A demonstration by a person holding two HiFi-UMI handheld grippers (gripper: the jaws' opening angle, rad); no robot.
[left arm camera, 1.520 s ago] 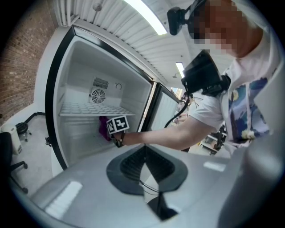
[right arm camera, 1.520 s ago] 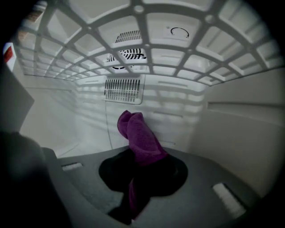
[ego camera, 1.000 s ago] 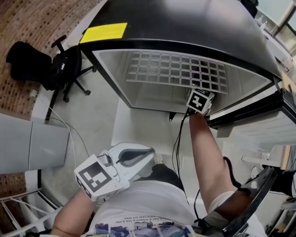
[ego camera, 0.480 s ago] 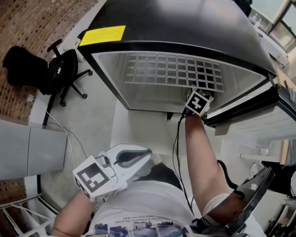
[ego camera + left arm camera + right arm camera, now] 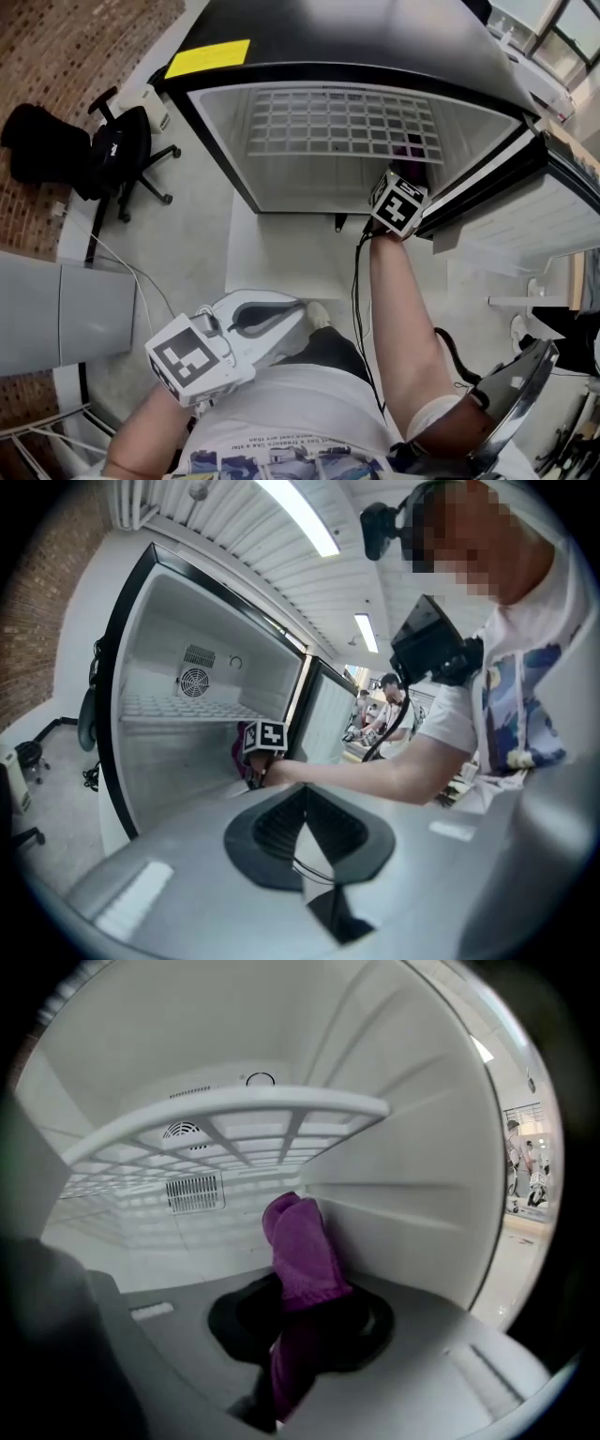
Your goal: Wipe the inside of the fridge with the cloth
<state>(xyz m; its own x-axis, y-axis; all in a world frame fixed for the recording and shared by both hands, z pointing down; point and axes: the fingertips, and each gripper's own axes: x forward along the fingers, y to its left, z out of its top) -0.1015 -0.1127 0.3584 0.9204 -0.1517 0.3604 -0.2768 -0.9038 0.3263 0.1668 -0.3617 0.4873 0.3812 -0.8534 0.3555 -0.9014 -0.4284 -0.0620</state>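
Close to our torso, the left gripper point(image 5: 279, 317) hangs with jaws pressed together on nothing, well apart from the fridge point(image 5: 356, 47). Farther out, the right gripper point(image 5: 300, 1321) sits inside the compartment, pinching the purple cloth point(image 5: 302, 1246), whose long axis runs ahead along the jaws. The cloth tip lies just beside the right inner wall point(image 5: 422, 1194), below the wire shelf point(image 5: 234, 1115). We cannot confirm contact. We judge the next stroke follows that wall.

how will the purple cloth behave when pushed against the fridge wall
Probably floppy: the purple cloth bunches and folds above the right tool. Likely light and soft, so it should flatten against the fridge wall.
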